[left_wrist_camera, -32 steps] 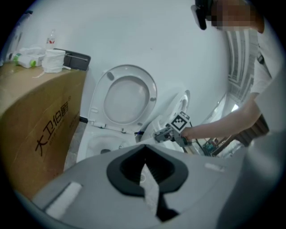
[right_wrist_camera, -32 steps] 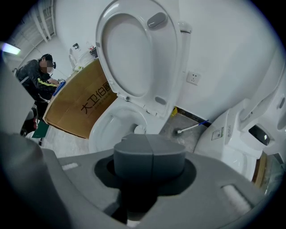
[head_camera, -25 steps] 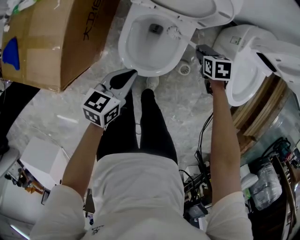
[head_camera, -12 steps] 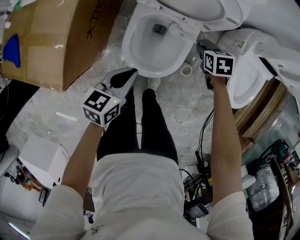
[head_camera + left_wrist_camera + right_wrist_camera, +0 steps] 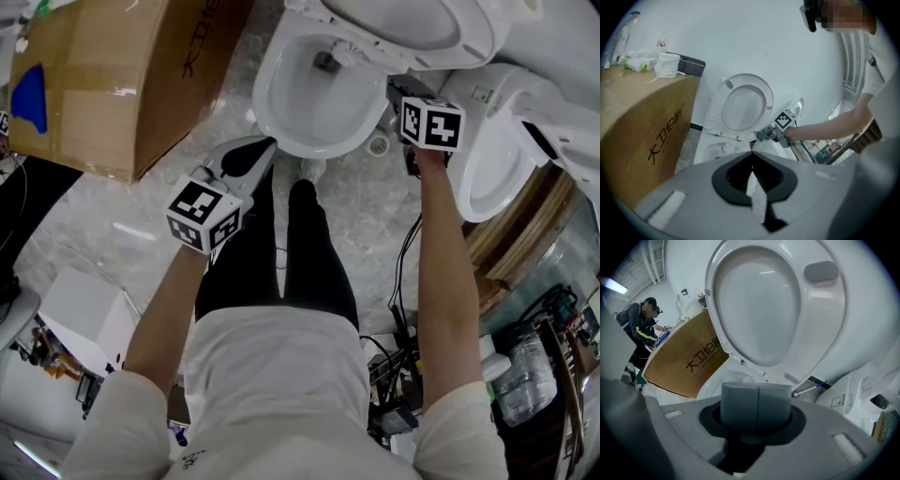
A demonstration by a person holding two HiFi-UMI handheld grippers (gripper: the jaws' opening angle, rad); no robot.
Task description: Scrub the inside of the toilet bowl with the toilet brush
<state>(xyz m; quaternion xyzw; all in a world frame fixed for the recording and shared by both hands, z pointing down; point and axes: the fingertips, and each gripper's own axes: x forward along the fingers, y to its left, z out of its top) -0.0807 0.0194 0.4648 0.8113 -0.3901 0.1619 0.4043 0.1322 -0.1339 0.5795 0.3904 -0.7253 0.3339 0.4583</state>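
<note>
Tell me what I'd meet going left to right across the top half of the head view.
A cardboard box → toilet bowl → right tongs → second white toilet.

A large cardboard box (image 5: 103, 84) stood on the grey marbled floor (image 5: 112, 234), with a blue patch (image 5: 28, 98) on its top. On the same top lay a white roll (image 5: 667, 64), a flat black case (image 5: 691, 67) just beside it, and a clear bottle (image 5: 662, 41) behind them. A second white toilet (image 5: 487, 159) stood at the right. Black cables (image 5: 401, 272) ran over the floor, a small white box (image 5: 89, 314) lay at the lower left, and a plastic bottle (image 5: 532, 370) at the lower right. A person in a dark jacket (image 5: 640, 331) stood behind the cardboard box.
</note>
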